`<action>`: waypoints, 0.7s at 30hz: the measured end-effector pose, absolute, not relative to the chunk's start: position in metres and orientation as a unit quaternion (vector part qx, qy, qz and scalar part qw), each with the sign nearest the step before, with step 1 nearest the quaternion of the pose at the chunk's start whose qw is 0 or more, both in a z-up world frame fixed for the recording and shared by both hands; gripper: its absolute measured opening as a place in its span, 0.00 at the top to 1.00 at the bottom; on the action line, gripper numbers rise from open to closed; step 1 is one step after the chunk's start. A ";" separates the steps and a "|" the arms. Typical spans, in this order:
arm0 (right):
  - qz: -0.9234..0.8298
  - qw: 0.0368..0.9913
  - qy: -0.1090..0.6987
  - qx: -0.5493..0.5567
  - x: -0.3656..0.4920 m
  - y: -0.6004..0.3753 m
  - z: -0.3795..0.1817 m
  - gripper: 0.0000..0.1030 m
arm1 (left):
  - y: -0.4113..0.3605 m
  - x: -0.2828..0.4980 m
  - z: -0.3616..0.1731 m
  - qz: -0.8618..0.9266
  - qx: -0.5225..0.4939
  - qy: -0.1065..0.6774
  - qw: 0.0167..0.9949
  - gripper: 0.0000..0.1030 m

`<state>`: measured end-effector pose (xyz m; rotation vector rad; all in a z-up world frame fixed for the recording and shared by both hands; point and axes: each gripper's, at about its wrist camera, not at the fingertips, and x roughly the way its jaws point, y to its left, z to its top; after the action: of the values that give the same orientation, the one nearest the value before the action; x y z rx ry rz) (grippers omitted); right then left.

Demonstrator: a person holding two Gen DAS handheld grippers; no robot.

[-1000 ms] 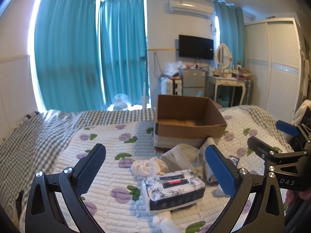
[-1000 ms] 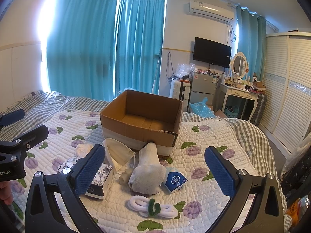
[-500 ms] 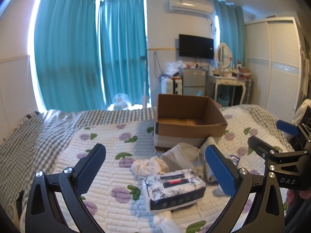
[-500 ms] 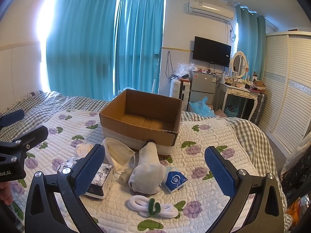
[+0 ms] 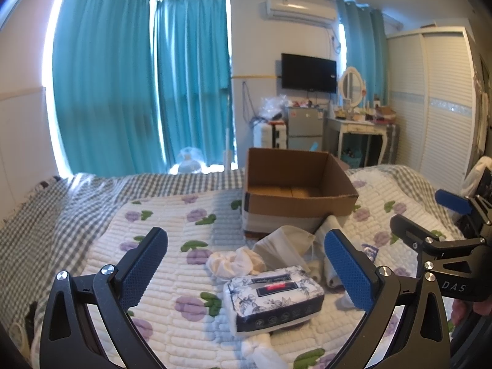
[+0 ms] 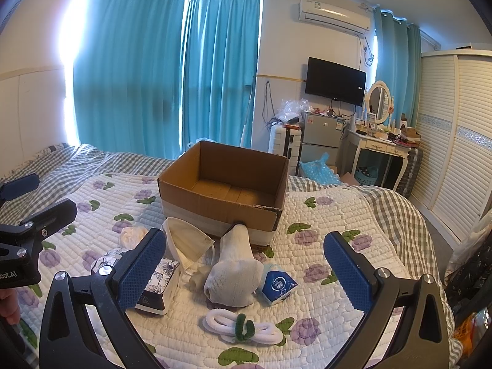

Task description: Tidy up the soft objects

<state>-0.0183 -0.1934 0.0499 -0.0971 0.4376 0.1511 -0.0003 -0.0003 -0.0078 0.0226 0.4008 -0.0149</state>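
Note:
An open, empty cardboard box (image 5: 295, 193) (image 6: 221, 190) stands on the quilted bed. In front of it lie soft things: a floral tissue pack (image 5: 273, 298) (image 6: 156, 286), a cream scrunchie (image 5: 235, 261) (image 6: 132, 235), a beige face mask (image 5: 286, 246) (image 6: 187, 241), a white sock (image 6: 235, 264), a small blue tissue packet (image 6: 276, 283) and a white hair tie with a green loop (image 6: 243, 329). My left gripper (image 5: 246, 270) is open and empty above the tissue pack. My right gripper (image 6: 246, 267) is open and empty above the sock.
The bed's quilt (image 6: 323, 276) has purple flowers; a grey checked blanket (image 5: 46, 215) covers its far side. Teal curtains (image 6: 184, 77), a small fridge (image 6: 319, 135), a dressing table (image 6: 381, 150) and a white wardrobe (image 6: 455, 141) stand beyond the bed.

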 end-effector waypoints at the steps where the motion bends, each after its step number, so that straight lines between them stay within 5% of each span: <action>1: 0.075 0.972 0.216 -0.048 -0.019 -0.194 0.050 0.00 | 0.000 0.000 -0.008 -0.007 0.011 0.199 0.980 0.00; 21: 0.079 0.973 0.211 -0.049 -0.020 -0.192 0.051 0.00 | 0.000 -0.007 0.008 0.001 0.011 0.183 0.983 0.00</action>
<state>-0.0203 -0.1924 0.0508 -0.0979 0.4258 0.1586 -0.0071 0.0004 0.0084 0.0214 0.3690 0.0023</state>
